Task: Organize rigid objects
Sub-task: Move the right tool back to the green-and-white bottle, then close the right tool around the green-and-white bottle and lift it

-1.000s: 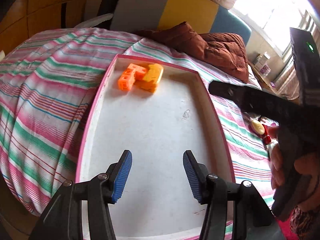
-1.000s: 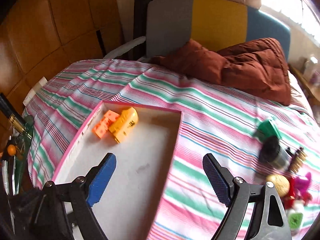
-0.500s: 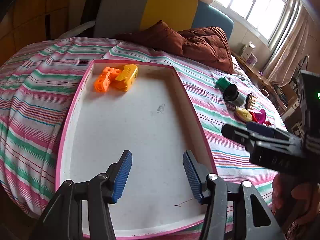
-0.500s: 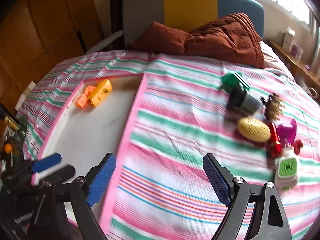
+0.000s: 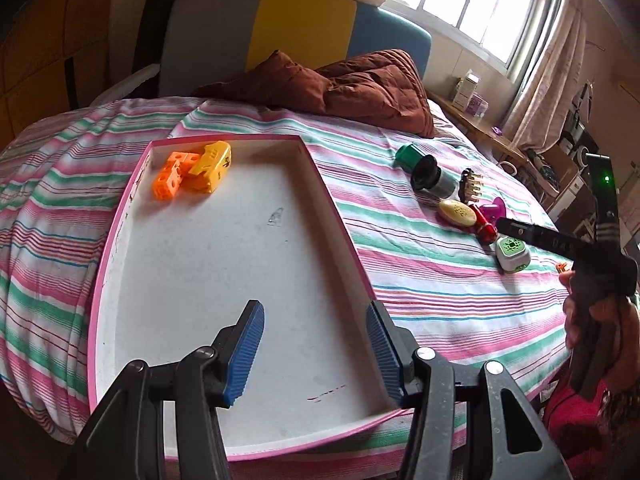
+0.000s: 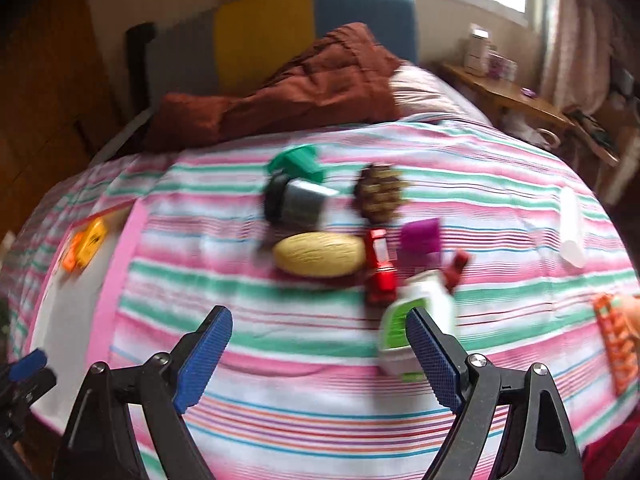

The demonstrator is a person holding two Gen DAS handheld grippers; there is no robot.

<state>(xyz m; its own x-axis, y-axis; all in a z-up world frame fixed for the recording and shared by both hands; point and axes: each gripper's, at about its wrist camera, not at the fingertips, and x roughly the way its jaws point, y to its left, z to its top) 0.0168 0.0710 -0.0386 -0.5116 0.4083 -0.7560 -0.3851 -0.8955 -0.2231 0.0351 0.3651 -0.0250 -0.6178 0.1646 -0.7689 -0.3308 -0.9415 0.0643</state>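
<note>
Toys on the bed: a loose cluster of small hard things lies on the striped sheet just ahead of the right gripper (image 6: 318, 354), well to the right of the left gripper (image 5: 316, 350).
White-and-green block (image 6: 416, 320): boxy, smooth plastic, a green grille face; it is the nearest piece, partly hidden behind the right gripper's right finger. Whether they touch cannot be told through the blur.
Yellow oval (image 6: 319, 259): flattened, egg-shaped, with a finely ribbed top, just beyond the gap between the right gripper's fingers.
Red toy car (image 6: 379, 266): glossy, narrow, just beside the oval on its right.
Purple piece (image 6: 420, 238): translucent plastic, rounded, behind the car.
Grey cylinder (image 6: 302, 204): metallic body with a black cap, lying on its side; a green capped piece (image 6: 298, 163) lies just behind it.
Brown comb-like piece (image 6: 379, 194): toothed, dark, right of the cylinder.
Tray (image 5: 332, 204): shallow rectangle, pink rim, matte white floor with scuffs, directly under and ahead of the left gripper.
Blocks in the tray: an orange studded block (image 5: 172, 174) touching a yellow one (image 5: 210, 162), in the far left corner.
Left gripper: jaws apart, nothing between the ribbed blue pads.
Right gripper: jaws spread wide, nothing held.
Sheet (image 5: 420, 280): soft cloth, pink, green and white stripes.
Quilt (image 5: 352, 84): brown, puffy, crumpled at the head of the bed.
</note>
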